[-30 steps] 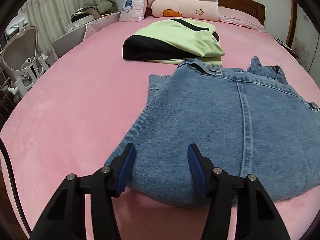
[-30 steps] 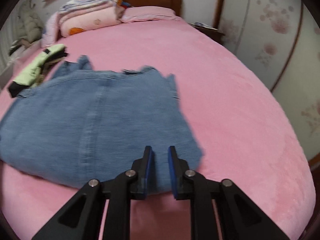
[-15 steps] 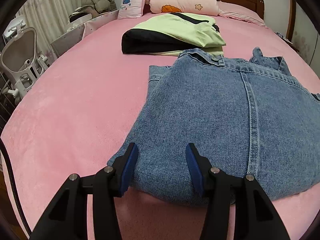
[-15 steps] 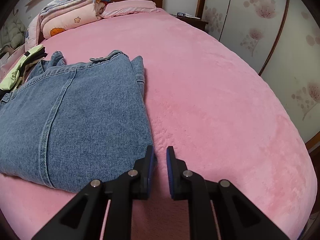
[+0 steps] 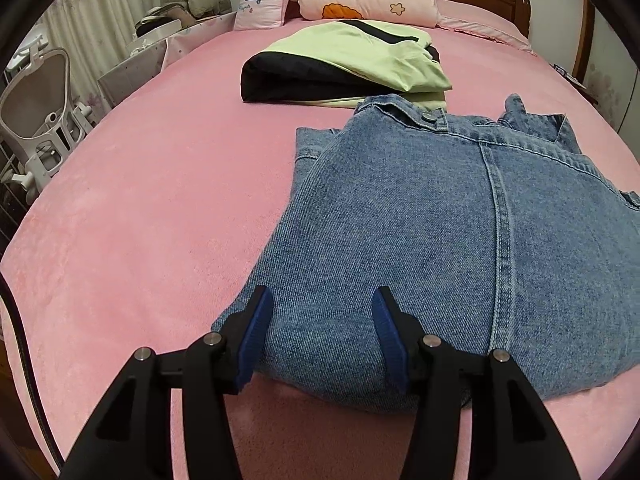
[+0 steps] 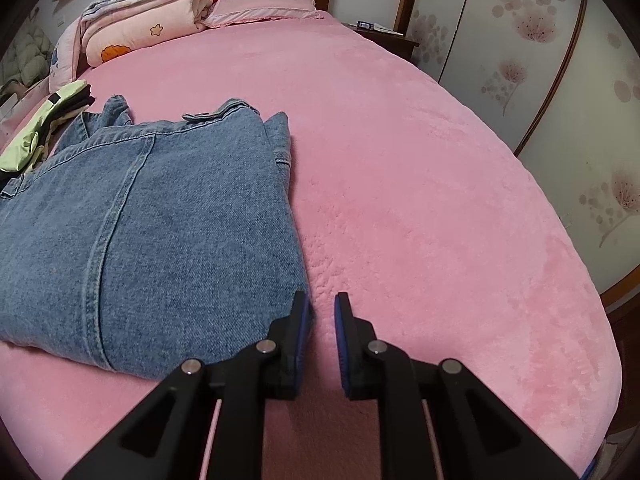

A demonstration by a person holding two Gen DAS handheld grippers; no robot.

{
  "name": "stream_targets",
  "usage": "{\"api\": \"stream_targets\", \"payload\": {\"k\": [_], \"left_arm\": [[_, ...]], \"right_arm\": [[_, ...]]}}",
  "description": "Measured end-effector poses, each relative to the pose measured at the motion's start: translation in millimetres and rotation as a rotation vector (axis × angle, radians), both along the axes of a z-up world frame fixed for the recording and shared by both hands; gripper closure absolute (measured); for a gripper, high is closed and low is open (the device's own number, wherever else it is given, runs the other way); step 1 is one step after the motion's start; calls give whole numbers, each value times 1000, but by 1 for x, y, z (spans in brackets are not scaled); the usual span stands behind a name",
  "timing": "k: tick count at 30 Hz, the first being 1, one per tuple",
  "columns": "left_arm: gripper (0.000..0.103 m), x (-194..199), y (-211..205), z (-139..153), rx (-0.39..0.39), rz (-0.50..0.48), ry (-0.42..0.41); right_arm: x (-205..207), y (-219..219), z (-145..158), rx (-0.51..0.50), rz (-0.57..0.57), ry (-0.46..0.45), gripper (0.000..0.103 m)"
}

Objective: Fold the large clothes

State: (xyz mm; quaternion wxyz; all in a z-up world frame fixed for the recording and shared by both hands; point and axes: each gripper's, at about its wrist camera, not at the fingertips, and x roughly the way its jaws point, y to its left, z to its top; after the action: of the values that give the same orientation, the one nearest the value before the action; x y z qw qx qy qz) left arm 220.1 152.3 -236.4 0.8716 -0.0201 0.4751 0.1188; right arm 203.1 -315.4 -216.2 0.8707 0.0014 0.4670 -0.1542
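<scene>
Two claws [image 5: 322, 334] [image 6: 322, 338], left spread, right narrowly parted, empty beside folded denim [image 5: 460, 220], green-black garment [image 5: 348, 64] beyond.

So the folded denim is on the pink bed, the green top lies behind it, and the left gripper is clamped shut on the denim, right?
Not quite. The left gripper is open, its fingers spread over the denim's near edge, as the left wrist view shows. The denim does lie on the pink bed, with the green top behind it.

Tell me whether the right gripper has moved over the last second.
Yes. The right gripper has slid rightward off the denim garment; its fingers now sit over bare pink bedspread beside the garment's right edge.
</scene>
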Motion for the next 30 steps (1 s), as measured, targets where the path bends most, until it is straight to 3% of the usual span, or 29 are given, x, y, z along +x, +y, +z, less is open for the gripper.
{"api": "stream_targets", "payload": {"k": [4,5,6,8,16,23,30], "left_arm": [[47,1,1,8,-20,11,31],[39,0,1,11,-37,8,37],[21,-1,1,14,-61,-2,40],[11,-8,0,23,-114,-7,30],[11,-39,-19,52,-178,-55,25],[11,-75,-44,86,-184,-132,-43],[11,-98,-54,100,-278,-169,-92]], "right_arm": [[-9,2,13,42,11,-7,89],[-12,4,15,50,14,-6,89],[-14,6,17,61,19,-4,89],[-21,12,24,77,40,-5,89],[-45,47,52,81,133,-32,89],[-61,87,80,100,225,-67,89],[-70,131,106,115,302,-118,88]]}}
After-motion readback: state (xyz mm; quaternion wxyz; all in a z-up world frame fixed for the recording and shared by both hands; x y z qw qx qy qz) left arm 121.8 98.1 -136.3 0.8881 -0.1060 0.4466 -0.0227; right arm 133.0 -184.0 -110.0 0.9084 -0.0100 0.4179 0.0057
